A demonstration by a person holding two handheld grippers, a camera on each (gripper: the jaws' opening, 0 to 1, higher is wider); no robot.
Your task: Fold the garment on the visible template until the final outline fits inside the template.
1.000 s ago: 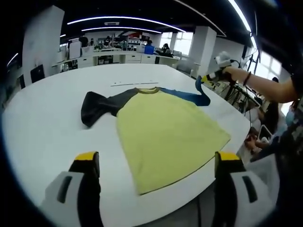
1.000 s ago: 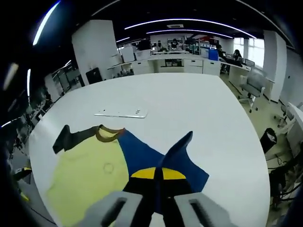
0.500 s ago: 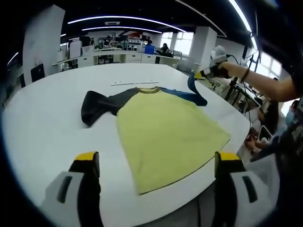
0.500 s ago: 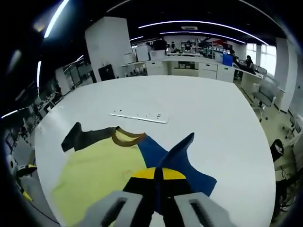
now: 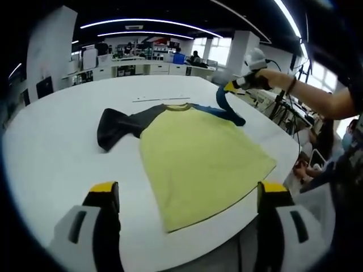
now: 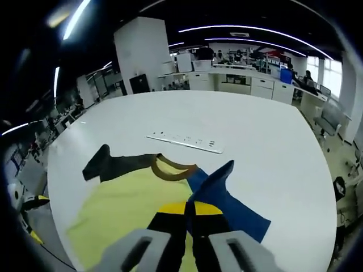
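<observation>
A yellow T-shirt [image 5: 198, 156] lies flat on the white table [image 5: 51, 147], its black sleeve [image 5: 116, 127] spread out to the left. My left gripper [image 5: 188, 195] hangs open over the table's near edge, short of the hem, holding nothing. At the far right, my right gripper [image 5: 233, 86] is shut on the blue sleeve [image 5: 224, 107] and holds its cuff up off the table. In the right gripper view the blue sleeve [image 6: 221, 195] rises from the shut jaws of the right gripper [image 6: 190, 208], with the yellow body [image 6: 130, 212], brown collar [image 6: 173, 168] and black sleeve [image 6: 110, 164] beyond.
A thin white strip [image 6: 184, 141] lies on the table past the collar, also seen as the strip [image 5: 161, 100]. A person's arm [image 5: 317, 99] reaches in from the right. The table's curved edge [image 5: 286, 150] runs close to the shirt's right side. Desks and chairs stand far behind.
The right gripper has carried the blue sleeve's cuff up and inward, toward the collar and over the shirt's shoulder. The left gripper and the rest of the shirt have stayed still.
</observation>
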